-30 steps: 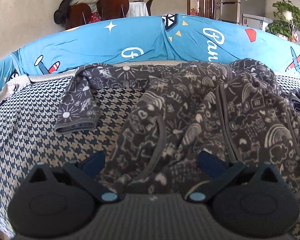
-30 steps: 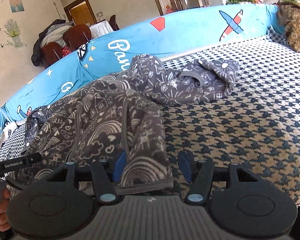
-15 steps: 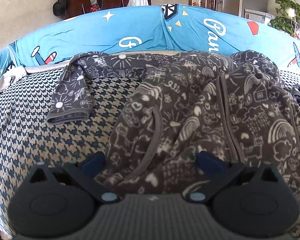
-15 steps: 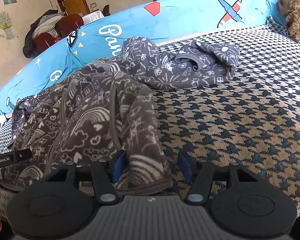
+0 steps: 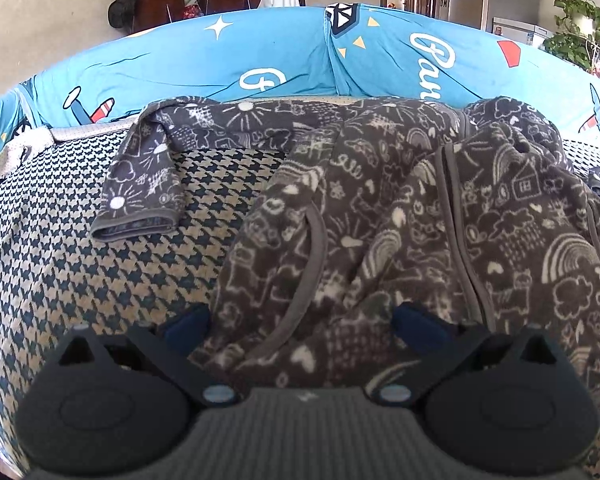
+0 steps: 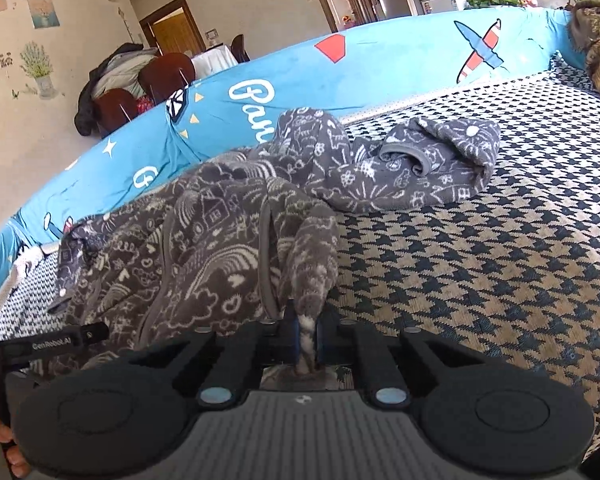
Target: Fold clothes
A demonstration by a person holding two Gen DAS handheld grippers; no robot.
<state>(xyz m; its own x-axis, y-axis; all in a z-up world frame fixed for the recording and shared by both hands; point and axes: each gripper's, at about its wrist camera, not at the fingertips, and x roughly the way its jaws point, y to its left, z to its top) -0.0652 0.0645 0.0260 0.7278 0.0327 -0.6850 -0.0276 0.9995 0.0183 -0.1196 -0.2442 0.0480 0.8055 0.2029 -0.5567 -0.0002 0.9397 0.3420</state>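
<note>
jacket (image 6: 220,248) hem pinched in right gripper (image 6: 307,332); houndstooth cover (image 6: 500,264) bare rightward.

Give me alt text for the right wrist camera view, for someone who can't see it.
The right gripper is shut on the hem of a grey fleece jacket with white doodle print, bunching the fabric. The jacket sprawls over a houndstooth sofa cover, one sleeve flung right, with blue cartoon-print cushions behind.

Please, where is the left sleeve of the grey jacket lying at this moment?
In the left wrist view, the sleeve lies flat on the checked cover, up and left of the open left gripper, just before the blue cushion.
</note>
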